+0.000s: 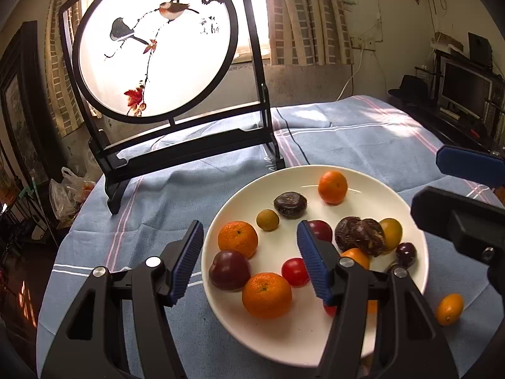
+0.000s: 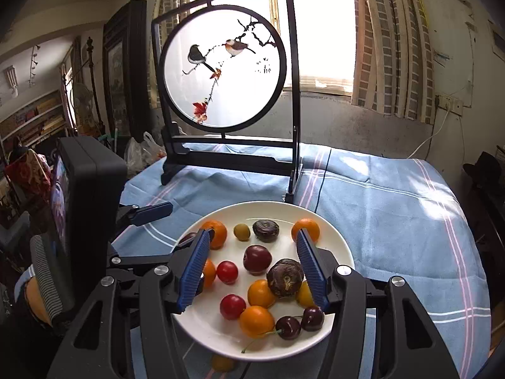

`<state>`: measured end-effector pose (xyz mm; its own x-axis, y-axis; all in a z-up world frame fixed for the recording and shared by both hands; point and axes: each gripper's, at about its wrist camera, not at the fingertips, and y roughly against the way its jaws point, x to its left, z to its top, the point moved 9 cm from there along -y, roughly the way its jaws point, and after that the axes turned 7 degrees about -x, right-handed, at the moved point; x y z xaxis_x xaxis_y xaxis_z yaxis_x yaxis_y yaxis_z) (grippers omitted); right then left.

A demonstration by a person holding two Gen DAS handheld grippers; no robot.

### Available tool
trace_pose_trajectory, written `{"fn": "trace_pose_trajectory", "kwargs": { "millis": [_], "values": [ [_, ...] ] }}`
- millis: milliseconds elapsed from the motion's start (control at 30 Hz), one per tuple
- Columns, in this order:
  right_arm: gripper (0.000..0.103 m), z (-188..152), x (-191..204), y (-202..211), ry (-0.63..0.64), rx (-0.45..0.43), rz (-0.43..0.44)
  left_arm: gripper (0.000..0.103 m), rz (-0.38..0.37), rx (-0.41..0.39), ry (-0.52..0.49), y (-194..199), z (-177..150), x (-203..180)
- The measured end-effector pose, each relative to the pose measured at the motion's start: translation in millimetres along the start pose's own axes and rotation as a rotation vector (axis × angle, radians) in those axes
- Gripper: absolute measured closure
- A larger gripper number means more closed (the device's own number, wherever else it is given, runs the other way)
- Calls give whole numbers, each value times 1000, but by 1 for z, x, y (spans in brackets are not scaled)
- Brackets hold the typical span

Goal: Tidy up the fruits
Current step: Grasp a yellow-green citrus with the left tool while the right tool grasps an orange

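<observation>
A white plate on the blue cloth holds several fruits: mandarins, a dark plum, cherry tomatoes, brown water chestnuts and a small green fruit. My left gripper hovers open above the plate's left half with nothing gripped. My right gripper is open over the same plate, above a plum, a water chestnut, yellow-orange fruits and two cherries. One kumquat lies on the cloth, right of the plate.
A round painted screen with birds on a black stand rises behind the plate. A dark cable runs across the cloth. The table edge drops off at the left, with plastic bags beyond. A monitor stands far right.
</observation>
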<state>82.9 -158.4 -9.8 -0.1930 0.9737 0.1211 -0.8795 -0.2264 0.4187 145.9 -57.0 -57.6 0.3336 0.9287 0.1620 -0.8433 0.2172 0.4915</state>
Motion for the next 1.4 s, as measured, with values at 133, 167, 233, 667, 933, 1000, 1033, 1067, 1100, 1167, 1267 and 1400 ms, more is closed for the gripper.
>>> {"fn": "trace_pose_trajectory", "kwargs": {
  "millis": [133, 167, 233, 667, 933, 1000, 1033, 1067, 1100, 1167, 1267, 1400],
  "values": [
    [35, -15, 2, 42, 39, -2, -13, 42, -39, -7, -3, 30, -8, -5],
    [35, -25, 1, 50, 57, 13, -19, 42, -45, 0, -10, 37, -14, -7],
    [35, -50, -1, 63, 88, 64, -35, 42, -52, 20, -26, 48, -28, -12],
    [35, -172, -22, 87, 56, 277, -97, 53, -188, 238, -99, 51, -127, -103],
    [35, -173, -36, 89, 35, 269, -101, 76, -188, 264, -25, 26, -120, -108],
    [35, -171, -40, 88, 29, 266, -113, 76, -186, 263, -39, 26, -121, -109],
    [35, -169, -43, 86, 29, 267, -121, 76, -191, 262, -50, 28, -122, -109],
    [35, -167, -46, 82, 28, 268, -129, 76, -197, 259, -57, 31, -121, -109],
    [35, -165, -49, 78, 25, 269, -140, 76, -202, 249, -62, 34, -120, -108],
    [36, -161, -53, 67, 31, 280, -158, 76, -212, 233, -67, 44, -119, -104],
    [37, -158, -55, 46, 49, 306, -171, 76, -215, 216, -73, 56, -119, -93],
    [51, -164, -57, 23, 48, 353, -179, 76, -182, 188, -79, 69, -120, -72]
  ]
}}
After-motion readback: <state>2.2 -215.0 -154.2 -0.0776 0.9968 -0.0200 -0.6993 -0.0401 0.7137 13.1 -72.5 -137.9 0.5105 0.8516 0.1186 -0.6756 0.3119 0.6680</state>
